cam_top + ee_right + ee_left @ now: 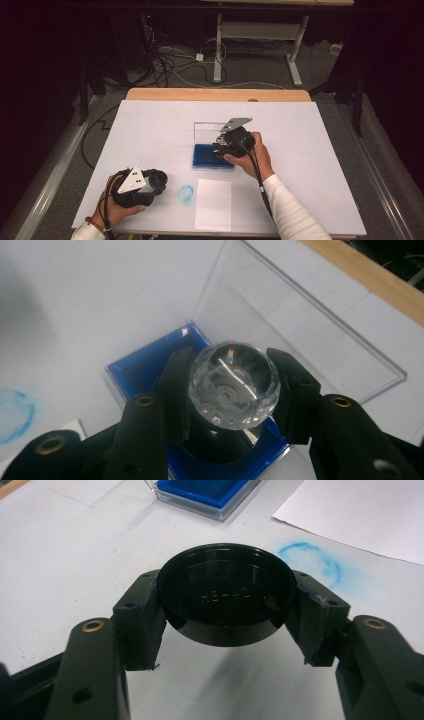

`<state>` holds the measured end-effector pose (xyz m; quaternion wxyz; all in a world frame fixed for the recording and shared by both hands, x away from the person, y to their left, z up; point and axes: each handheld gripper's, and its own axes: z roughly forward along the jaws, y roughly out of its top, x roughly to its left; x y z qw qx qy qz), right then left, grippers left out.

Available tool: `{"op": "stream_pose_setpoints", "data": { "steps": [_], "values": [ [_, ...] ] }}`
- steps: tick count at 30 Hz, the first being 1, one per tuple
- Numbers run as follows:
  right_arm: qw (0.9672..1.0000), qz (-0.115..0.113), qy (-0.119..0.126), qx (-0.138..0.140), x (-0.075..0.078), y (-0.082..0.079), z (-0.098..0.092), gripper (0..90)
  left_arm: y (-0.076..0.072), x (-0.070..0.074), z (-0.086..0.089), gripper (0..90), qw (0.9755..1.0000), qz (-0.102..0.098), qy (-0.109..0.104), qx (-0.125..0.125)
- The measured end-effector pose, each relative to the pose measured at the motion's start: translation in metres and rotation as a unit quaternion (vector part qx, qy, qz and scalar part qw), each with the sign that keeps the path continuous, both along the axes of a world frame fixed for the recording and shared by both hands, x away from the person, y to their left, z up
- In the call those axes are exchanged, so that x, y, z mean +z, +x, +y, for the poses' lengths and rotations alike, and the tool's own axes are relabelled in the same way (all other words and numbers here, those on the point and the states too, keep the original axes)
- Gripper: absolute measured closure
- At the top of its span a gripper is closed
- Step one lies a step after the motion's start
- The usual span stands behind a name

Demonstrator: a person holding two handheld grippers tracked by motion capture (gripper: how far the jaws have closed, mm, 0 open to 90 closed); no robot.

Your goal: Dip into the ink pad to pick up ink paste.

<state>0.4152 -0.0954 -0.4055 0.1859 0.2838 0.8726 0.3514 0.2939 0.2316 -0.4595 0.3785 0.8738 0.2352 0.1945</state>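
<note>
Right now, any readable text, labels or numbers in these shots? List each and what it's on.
"HB-42", a best guess: raised faint lettering inside the black cap held in the left tool; the last characters are blurred.
No lettering shows on the blue ink pad, its clear lid, the white sheet or the glass-knobbed stamp in the right tool.

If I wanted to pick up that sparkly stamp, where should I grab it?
Grab the stamp by its clear, faceted knob, pinching across its widest part from two opposite sides. That is how the right hand-held gripper holds it over the blue ink pad. The knob is round and smooth, so squeeze at its middle, where it probably slips least.
</note>
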Motion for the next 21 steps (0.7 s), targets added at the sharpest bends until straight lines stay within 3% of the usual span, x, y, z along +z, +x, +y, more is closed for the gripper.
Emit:
{"op": "stream_pose_setpoints", "data": {
  "steps": [6,16,21],
  "values": [
    [0.9999,0.014,0.0,-0.002,-0.011,0.0,-0.001,56.9,0.0,0.0,0.0,36.2,1.0,0.001,0.001,-0.001],
    [0.9998,0.013,-0.012,-0.004,-0.019,0.001,-0.002,56.9,0.0,-0.001,-0.001,36.2,1.0,0.003,0.004,-0.001],
    [0.9999,0.016,-0.006,-0.004,-0.023,0.003,-0.004,56.9,0.0,-0.001,-0.001,36.2,1.0,0.003,0.004,-0.002]
  ]
}}
